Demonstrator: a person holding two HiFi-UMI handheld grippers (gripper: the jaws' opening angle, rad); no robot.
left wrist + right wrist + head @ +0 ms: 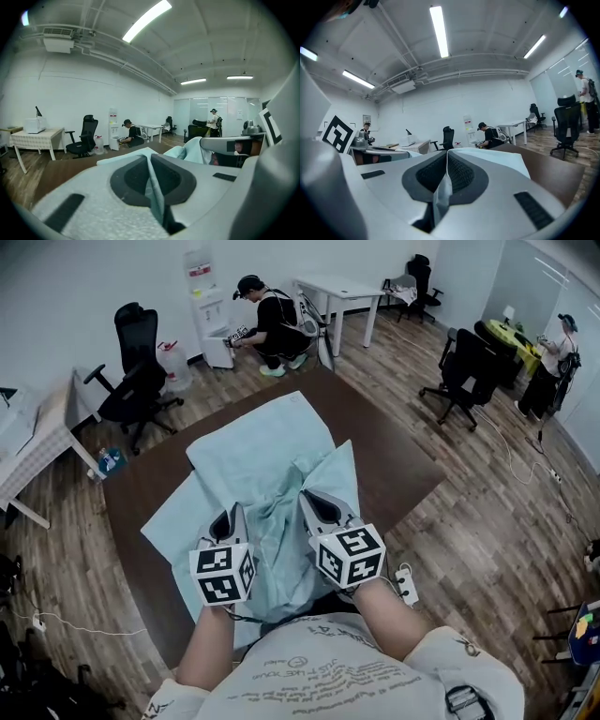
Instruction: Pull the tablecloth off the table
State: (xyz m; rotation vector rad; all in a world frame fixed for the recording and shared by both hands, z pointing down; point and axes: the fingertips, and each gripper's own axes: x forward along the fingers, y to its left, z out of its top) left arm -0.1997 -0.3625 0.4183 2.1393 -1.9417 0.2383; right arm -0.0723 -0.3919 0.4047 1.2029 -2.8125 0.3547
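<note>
A pale blue tablecloth (258,460) lies rumpled and bunched on the dark brown table (394,465), drawn toward the near edge and hanging over it. My left gripper (229,514) is shut on a fold of the cloth near the front edge. My right gripper (314,496) is shut on another fold just to its right. In the left gripper view a thin strip of tablecloth (154,187) runs between the closed jaws. The right gripper view shows the same: tablecloth (442,192) pinched between its pads, with more cloth spread beyond.
A black office chair (136,371) stands off the table's far left, another chair (464,371) to the far right. A person (272,324) crouches by a water dispenser (208,310) at the back. A checkered side table (33,446) is at left. A power strip (406,585) lies on the floor.
</note>
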